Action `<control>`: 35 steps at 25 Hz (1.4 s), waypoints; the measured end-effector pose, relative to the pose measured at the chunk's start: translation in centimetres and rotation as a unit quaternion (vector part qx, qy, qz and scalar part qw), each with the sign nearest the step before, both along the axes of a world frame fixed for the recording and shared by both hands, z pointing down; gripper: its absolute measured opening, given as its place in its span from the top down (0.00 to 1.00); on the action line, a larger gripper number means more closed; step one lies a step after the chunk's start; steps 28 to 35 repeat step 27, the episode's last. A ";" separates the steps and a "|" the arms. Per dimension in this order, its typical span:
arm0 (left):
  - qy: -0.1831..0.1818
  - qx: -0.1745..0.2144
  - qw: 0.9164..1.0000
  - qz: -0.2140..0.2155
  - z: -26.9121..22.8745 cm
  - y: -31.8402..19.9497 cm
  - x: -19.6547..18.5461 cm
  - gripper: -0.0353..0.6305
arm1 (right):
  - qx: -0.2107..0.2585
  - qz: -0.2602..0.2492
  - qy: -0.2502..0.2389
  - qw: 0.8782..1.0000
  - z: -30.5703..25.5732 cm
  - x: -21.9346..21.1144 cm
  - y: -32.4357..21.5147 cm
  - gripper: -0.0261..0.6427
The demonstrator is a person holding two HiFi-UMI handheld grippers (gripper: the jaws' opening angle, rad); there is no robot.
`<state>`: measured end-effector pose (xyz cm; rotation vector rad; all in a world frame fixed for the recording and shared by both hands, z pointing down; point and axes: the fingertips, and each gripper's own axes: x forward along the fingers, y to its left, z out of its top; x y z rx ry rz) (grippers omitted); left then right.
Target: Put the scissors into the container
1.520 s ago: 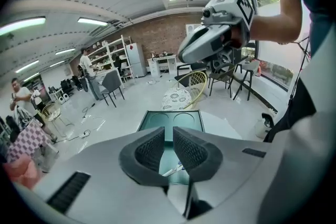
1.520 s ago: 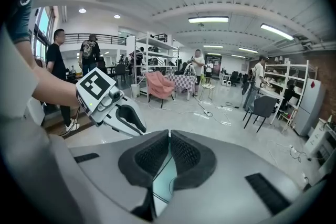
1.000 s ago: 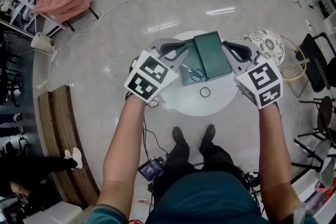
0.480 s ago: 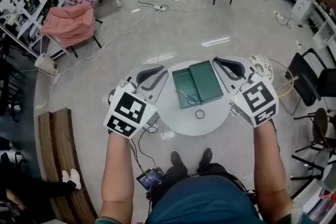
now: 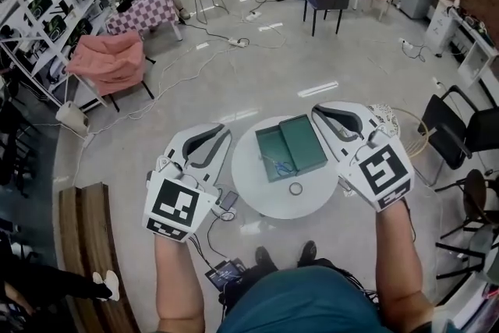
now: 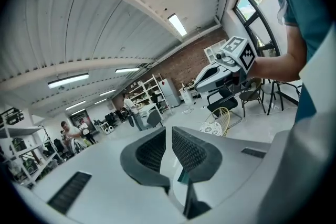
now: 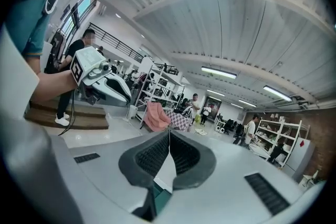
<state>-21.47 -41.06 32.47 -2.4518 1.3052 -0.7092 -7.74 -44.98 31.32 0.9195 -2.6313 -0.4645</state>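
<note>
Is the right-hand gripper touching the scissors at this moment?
Apart. The head view shows the scissors lying in the green container, well clear of the right gripper; the right gripper view shows its jaws together, empty.

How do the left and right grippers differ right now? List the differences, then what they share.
On the left gripper the fingers stand slightly apart; on the right gripper the fingertips meet. The left gripper hangs over the floor, off the round table's side; the right gripper sits close beside the green container. Both hold nothing; the scissors lie in the container.
</note>
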 end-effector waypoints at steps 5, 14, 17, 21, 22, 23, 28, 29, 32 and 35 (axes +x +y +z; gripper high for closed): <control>0.019 0.018 1.000 -0.009 -2.1 2.7 -0.4 0.87 | 0.004 -0.006 0.024 1.000 -1.0 -0.2 2.8 0.91; 0.033 0.026 0.999 -0.009 0.1 7.6 -1.5 0.87 | 0.010 -0.022 0.019 1.000 1.1 -2.1 8.5 0.91; 0.034 0.024 0.999 -0.007 1.8 8.4 -2.4 0.87 | 0.008 -0.023 0.023 0.999 2.6 -3.3 9.4 0.91; 0.035 0.016 0.999 -0.005 2.9 8.1 -3.9 0.87 | -0.001 -0.024 0.028 0.999 3.6 -5.2 9.0 0.91; 0.036 0.014 0.999 -0.004 3.1 7.9 -4.3 0.87 | -0.003 -0.024 0.029 0.999 3.8 -5.7 8.8 0.91; 0.036 0.014 0.999 -0.002 3.2 7.7 -4.6 0.87 | -0.004 -0.023 0.030 0.999 4.0 -6.1 8.5 0.91; 0.035 0.013 0.999 0.003 3.8 6.5 -5.4 0.87 | -0.004 -0.022 0.033 0.999 4.5 -7.2 7.4 0.91; 0.035 0.013 0.999 0.003 3.8 6.5 -5.4 0.87 | -0.004 -0.022 0.033 0.999 4.5 -7.2 7.4 0.91; 0.035 0.013 0.999 0.003 3.8 6.5 -5.4 0.87 | -0.004 -0.022 0.033 0.999 4.5 -7.2 7.4 0.91; 0.035 0.013 0.999 0.003 3.8 6.5 -5.4 0.87 | -0.004 -0.022 0.033 0.999 4.5 -7.2 7.4 0.91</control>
